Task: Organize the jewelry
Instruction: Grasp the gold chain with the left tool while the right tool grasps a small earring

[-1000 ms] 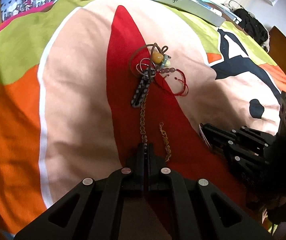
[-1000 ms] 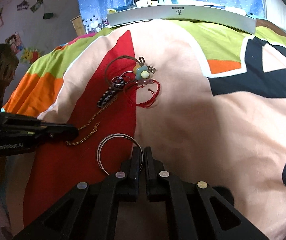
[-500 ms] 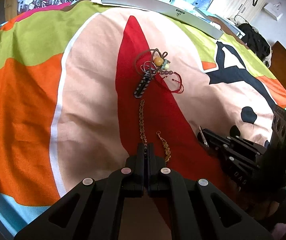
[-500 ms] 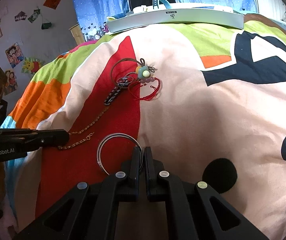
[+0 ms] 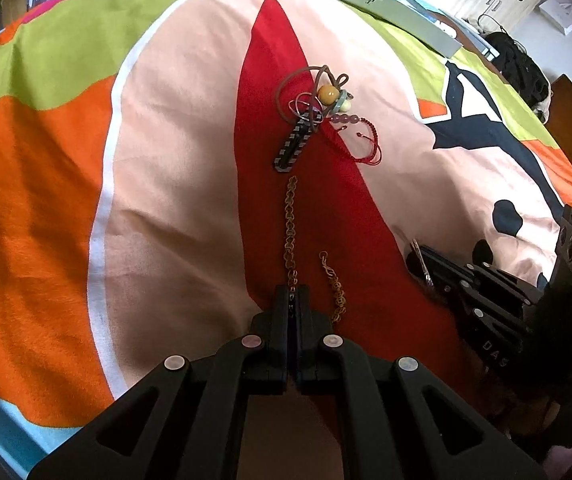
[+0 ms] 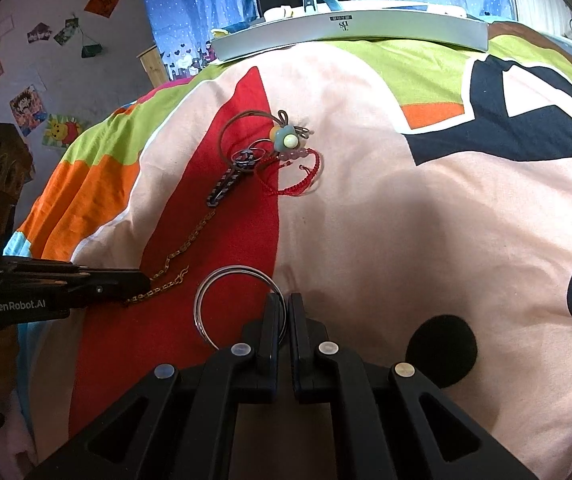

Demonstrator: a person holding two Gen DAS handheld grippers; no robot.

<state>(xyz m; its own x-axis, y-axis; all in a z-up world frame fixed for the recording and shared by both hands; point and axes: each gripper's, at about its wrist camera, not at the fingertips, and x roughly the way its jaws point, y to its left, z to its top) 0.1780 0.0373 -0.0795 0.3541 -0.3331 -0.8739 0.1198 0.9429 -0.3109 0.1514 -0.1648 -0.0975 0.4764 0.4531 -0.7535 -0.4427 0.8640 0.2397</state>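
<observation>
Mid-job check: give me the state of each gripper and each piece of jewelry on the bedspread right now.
left gripper: shut on the gold chain.
right gripper: shut on the silver bangles.
gold chain: pinched partway along, one end stretched toward the jewelry pile, short end loose on the bedspread.
silver bangles: held at their rim.
jewelry pile: tangled, untouched.
red cord bracelet: lying flat at the pile's edge.

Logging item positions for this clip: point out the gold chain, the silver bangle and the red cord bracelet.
gold chain [image 5: 289, 216]: left wrist view, mid-length links on the red fabric.
silver bangle [image 6: 206, 290]: right wrist view, upper left arc of the rings.
red cord bracelet [image 6: 315, 168]: right wrist view, right curve of the loop.
</observation>
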